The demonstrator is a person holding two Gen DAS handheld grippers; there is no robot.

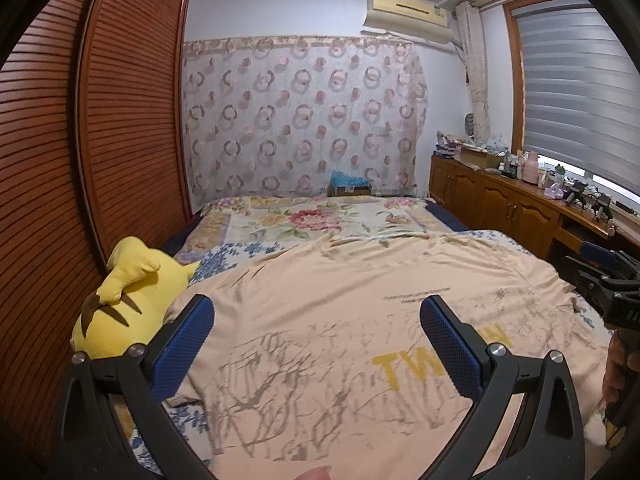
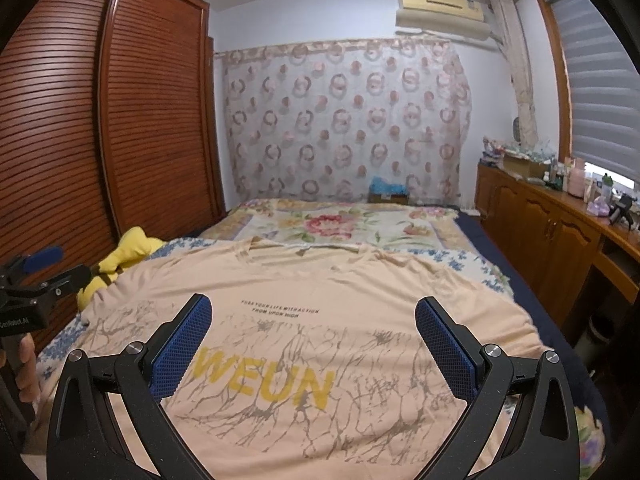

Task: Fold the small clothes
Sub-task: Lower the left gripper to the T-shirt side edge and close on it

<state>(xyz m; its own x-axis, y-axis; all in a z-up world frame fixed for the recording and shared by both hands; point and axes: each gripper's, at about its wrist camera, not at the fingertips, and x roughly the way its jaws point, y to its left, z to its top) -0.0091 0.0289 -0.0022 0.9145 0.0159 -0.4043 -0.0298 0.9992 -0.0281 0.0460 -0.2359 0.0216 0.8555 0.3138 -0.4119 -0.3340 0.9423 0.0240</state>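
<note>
Right wrist view showed the peach T-shirt [image 2: 320,320] spread flat, print up, on the bed [image 2: 352,216] — laid out ready for a first fold, I judged. Right tool [image 2: 314,332] and left tool [image 1: 316,332] both hung wide open over it, gripping nothing. Print read "WEUN" and "FROM UPON HIGH" — the line above too small.

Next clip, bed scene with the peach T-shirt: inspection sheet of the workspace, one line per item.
Surface: bed with floral covers.
Job's things: peach T-shirt spread flat, print up, unfolded.
Clutter: yellow plush toy at the shirt's left edge.
Grippers: left hand-held gripper open above the shirt; right hand-held gripper likewise.
Cables: nothing seen.
Surroundings: louvred wardrobe, patterned curtain, air conditioner, cluttered sideboard, window blind.
</note>
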